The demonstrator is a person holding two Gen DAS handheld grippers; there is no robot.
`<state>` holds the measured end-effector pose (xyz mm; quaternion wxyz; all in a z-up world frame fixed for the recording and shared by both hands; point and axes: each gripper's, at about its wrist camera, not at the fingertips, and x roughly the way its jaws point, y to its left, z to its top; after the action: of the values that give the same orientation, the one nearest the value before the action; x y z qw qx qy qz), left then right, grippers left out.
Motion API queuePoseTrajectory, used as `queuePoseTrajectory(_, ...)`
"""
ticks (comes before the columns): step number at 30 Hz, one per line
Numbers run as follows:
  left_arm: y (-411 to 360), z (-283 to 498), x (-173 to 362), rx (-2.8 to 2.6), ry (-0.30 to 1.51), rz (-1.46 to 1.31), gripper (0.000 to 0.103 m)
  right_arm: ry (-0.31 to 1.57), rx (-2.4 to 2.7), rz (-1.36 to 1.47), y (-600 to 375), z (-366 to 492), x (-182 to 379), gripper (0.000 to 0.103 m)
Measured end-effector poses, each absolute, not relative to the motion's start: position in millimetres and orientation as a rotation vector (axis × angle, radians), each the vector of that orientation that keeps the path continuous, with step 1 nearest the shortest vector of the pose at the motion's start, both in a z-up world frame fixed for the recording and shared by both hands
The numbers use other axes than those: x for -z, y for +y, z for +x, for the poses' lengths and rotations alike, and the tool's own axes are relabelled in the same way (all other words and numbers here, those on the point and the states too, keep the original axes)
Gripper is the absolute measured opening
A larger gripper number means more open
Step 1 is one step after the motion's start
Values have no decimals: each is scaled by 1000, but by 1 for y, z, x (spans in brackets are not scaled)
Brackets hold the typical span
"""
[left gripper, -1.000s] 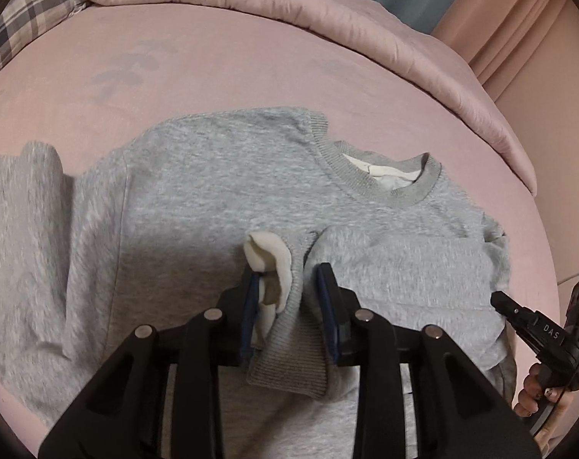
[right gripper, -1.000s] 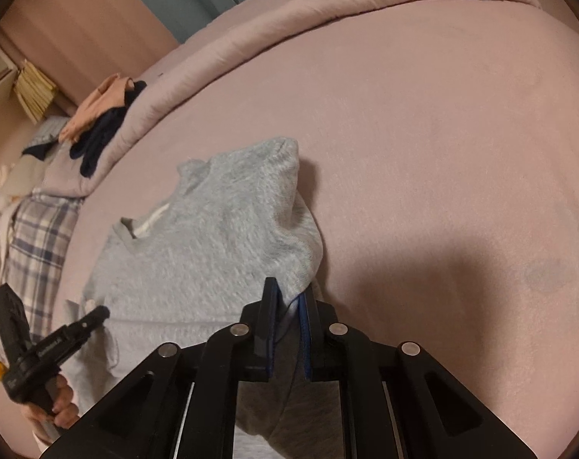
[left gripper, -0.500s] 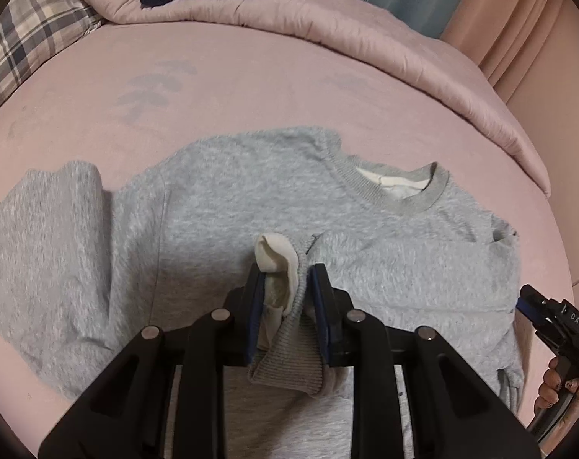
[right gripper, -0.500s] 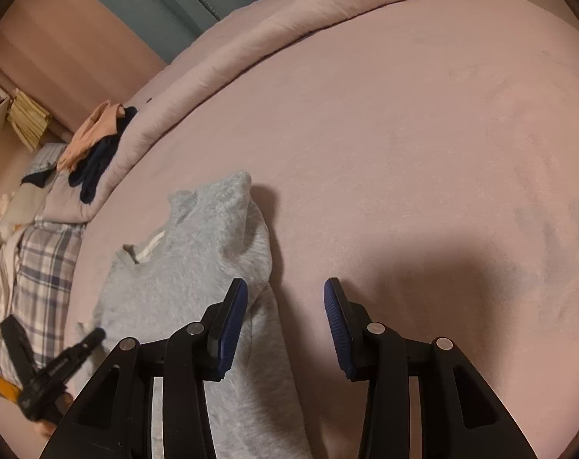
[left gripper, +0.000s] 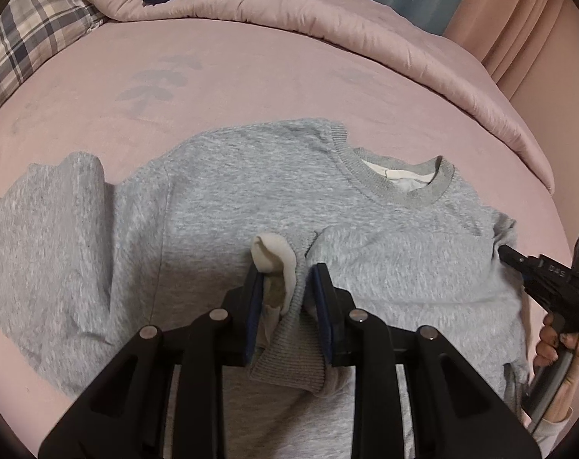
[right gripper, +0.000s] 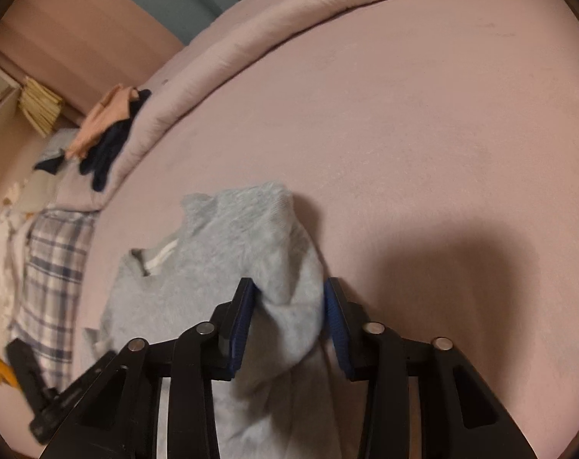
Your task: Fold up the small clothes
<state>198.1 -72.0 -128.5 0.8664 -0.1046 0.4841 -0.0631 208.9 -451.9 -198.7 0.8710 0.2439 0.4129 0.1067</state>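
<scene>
Grey fleece sweatshirt (left gripper: 228,206) lay spread on the pink bed (left gripper: 251,76), both tools at its cloth.
From the left wrist, the left tool (left gripper: 287,287) pinched the folded sleeve's ribbed cuff (left gripper: 289,367) over the chest, while the right tool (left gripper: 534,275) reached the far shoulder. From the right wrist, the right tool (right gripper: 287,306) stood spread around a bunched fold of the sweatshirt (right gripper: 228,267), pads not pressed together; the left tool (right gripper: 59,397) showed blurred at the lower left.

You're working in dim, warm indoor light. Your right gripper (right gripper: 287,329) throws a broad soft shadow over the pink bed (right gripper: 423,153). Fisheye bending curves the bed's edges, the corners go black, and the right wrist view is slightly motion-blurred.
</scene>
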Motion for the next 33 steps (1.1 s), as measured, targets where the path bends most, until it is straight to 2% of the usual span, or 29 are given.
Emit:
queuePoseTrajectory(8, -74, 201, 130, 136, 1016, -213, 28, 814, -258, 548, -469, 224, 192, 13)
queuePoseTrajectory(17, -74, 207, 137, 127, 1034, -227, 33, 817, -212, 469, -458, 231, 198, 13)
queuePoseTrajectory(21, -69, 208, 139, 128, 1042, -253, 38, 814, -221, 487, -462, 234, 201, 13)
queuePoseTrajectory(33, -62, 202, 139, 142, 1045, -297, 40, 731, -229, 548, -477, 221, 176, 16)
